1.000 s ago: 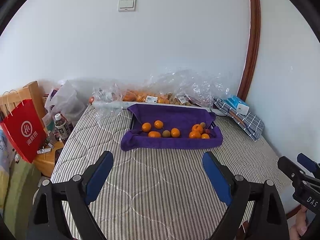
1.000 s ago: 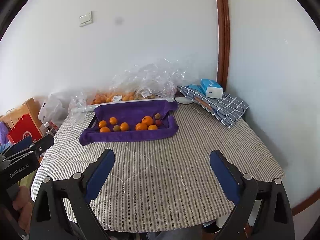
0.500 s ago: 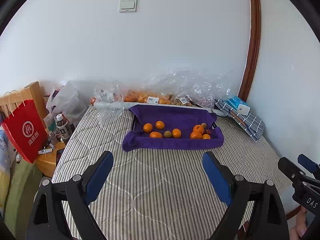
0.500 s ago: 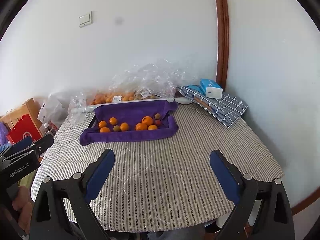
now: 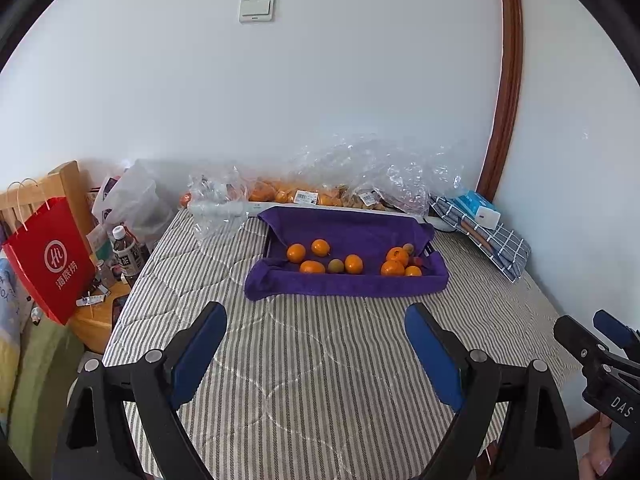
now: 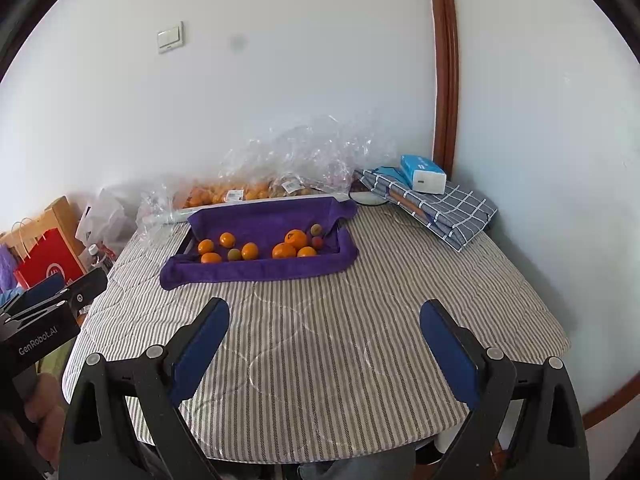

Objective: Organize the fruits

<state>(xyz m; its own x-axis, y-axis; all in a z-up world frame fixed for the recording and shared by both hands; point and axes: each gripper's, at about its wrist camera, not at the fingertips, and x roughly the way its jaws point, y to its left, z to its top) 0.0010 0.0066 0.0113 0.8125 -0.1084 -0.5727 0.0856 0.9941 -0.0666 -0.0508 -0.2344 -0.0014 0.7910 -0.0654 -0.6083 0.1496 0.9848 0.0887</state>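
A tray lined with a purple towel [image 5: 360, 285] [image 6: 264, 270] sits at the far middle of the striped table. It holds several oranges [image 5: 296, 253] [image 6: 285, 251], a green-brown fruit [image 5: 336, 266] [image 6: 234, 255] and a small red fruit [image 6: 317, 242]. My left gripper [image 5: 316, 344] is open and empty, above the near part of the table. My right gripper [image 6: 325, 340] is also open and empty, well short of the tray. Each gripper shows at the edge of the other's view.
Clear plastic bags of oranges [image 5: 304, 196] [image 6: 224, 196] lie along the wall behind the tray. A folded checked cloth [image 6: 448, 208] with a blue tissue pack [image 6: 422, 168] lies far right. A red paper bag [image 5: 48, 256] and a bottle [image 5: 124, 248] stand left of the table.
The left view has drifted slightly back, so the tray appears a little further away. The right view is almost unchanged. Both grippers stay open.
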